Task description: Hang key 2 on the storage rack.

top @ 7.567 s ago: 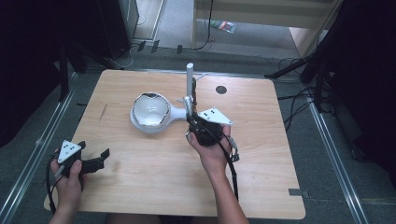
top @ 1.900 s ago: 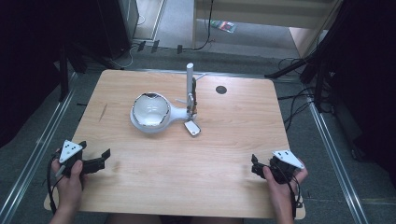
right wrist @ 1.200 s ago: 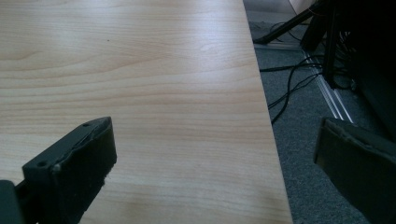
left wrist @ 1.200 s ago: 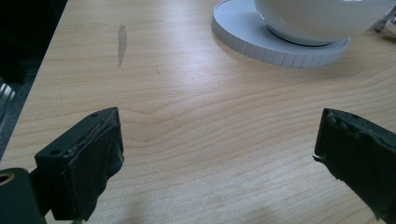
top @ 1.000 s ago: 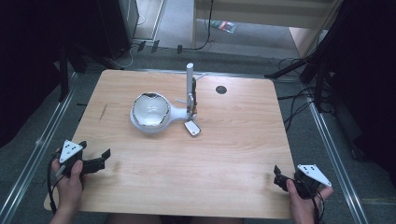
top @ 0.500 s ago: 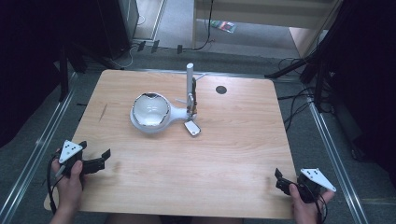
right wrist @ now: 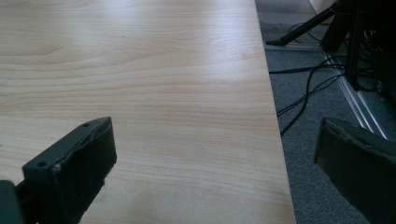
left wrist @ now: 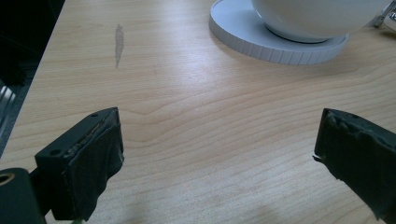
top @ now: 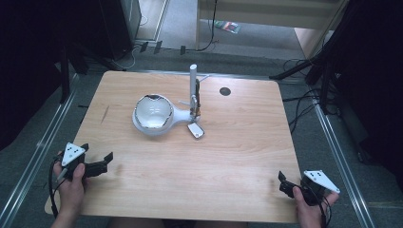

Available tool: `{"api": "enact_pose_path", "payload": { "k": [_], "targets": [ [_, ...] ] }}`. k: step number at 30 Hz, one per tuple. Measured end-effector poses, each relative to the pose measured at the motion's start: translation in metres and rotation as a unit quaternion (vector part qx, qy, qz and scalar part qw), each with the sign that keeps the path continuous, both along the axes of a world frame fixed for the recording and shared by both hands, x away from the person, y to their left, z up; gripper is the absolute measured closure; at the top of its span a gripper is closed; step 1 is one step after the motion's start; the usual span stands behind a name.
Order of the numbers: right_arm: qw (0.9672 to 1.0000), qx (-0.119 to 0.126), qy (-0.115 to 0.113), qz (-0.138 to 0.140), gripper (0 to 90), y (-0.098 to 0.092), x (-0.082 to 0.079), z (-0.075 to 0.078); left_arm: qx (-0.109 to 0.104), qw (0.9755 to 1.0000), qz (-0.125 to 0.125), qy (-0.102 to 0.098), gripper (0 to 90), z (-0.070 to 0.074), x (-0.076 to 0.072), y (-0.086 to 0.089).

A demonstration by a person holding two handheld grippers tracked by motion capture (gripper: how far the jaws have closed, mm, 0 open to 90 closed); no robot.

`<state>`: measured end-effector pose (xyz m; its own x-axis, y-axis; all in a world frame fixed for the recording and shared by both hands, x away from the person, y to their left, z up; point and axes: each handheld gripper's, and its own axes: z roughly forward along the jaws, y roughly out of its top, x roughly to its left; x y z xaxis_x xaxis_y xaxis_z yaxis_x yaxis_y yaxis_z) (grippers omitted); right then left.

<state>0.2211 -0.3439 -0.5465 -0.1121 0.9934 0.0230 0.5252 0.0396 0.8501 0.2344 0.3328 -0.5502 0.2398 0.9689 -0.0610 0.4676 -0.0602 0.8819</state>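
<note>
A white dome-shaped device [top: 153, 114] on a round base stands at the middle of the wooden table [top: 237, 152]. A white upright post [top: 193, 85] rises beside it, and a small white flat piece [top: 196, 130] lies at the post's foot. My left gripper [top: 97, 153] rests near the front left corner, open and holding nothing. In the left gripper view its jaws [left wrist: 217, 135] stand wide apart, facing the device's round base [left wrist: 280, 46]. My right gripper [top: 283, 183] sits open at the front right corner. Its jaws [right wrist: 217, 140] straddle the table's right edge.
A round black hole [top: 225, 90] marks the table behind the post. Metal rails [top: 332, 137] run along the floor on both sides, and cables [right wrist: 303, 88] lie on the grey floor to the right. Dark equipment stands at the back left and right.
My right gripper has drawn back from the post at the table's middle to the front right corner, settling there over the last second. The left gripper has stayed put.
</note>
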Motion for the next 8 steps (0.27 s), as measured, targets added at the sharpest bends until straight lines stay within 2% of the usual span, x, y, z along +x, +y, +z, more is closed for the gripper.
{"api": "enact_pose_path", "payload": {
  "k": [4, 8],
  "targets": [
    [1.0000, 0.006, 0.001, -0.002, 0.0, -0.0008, 0.0005, -0.0001, -0.003, 1.0000, -0.001, 0.001, 1.7, 0.0001, 0.0001, 0.0006],
    [1.0000, 0.002, 0.002, -0.001, 0.0, 0.0000, 0.0006, -0.0001, -0.002, 1.0000, 0.000, 0.004, 1.7, 0.0000, 0.0007, 0.0007]
  ]
}}
